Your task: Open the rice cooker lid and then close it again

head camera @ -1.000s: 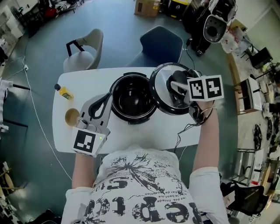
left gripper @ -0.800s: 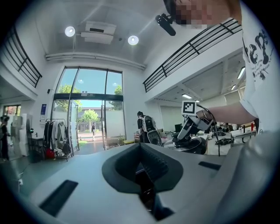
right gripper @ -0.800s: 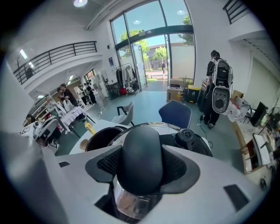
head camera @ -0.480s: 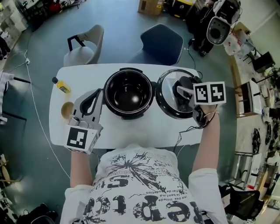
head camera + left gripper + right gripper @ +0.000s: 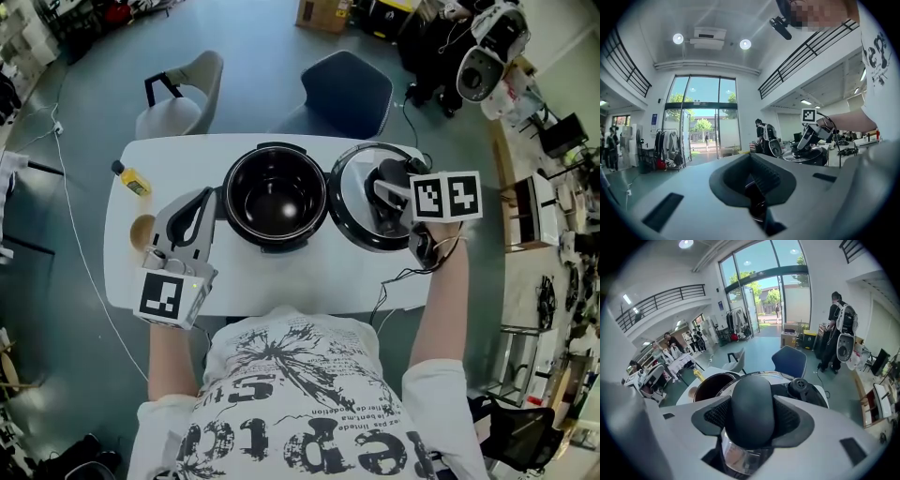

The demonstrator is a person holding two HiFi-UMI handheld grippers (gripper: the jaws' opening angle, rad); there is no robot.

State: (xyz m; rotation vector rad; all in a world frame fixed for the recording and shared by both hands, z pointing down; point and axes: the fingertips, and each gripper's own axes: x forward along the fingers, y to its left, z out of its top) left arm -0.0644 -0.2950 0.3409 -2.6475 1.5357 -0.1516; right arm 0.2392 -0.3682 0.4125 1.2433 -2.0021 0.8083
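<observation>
Currently gripped: the rice cooker lid [image 5: 349, 204] is held by its black handle [image 5: 751, 401] between the fingers of the right gripper [image 5: 751, 422].
Right fingers: they are set partly apart and pressed on both sides of the handle, with the shiny lid surface seen just below them in the right gripper view.
Lid position: it is seen right of centre in the head view, off the pot's mouth and just beside the pot's right rim; whether it rests on the worktop [image 5: 281, 281] cannot be told.
Rice cooker pot [image 5: 277, 199]: it stands at the centre of the worktop with its mouth uncovered and a dark inner bowl exposed.
Left gripper [image 5: 208, 197]: it is held level at the left of the head view, just beside the pot's left side; no contact with the pot can be made out.
Left fingers [image 5: 769, 176]: they are drawn together, and nothing is held between them.
Marker cubes: one [image 5: 446, 195] is carried on the right gripper above the lid's right edge, the other [image 5: 172, 296] on the left gripper at the worktop's near left edge.
Other items: a yellow bottle [image 5: 131, 181] and a round brown dish [image 5: 142, 232] are placed at the worktop's left end.
Seating: a blue chair [image 5: 349, 94] and a beige chair [image 5: 183, 98] are set along the worktop's upper edge.
</observation>
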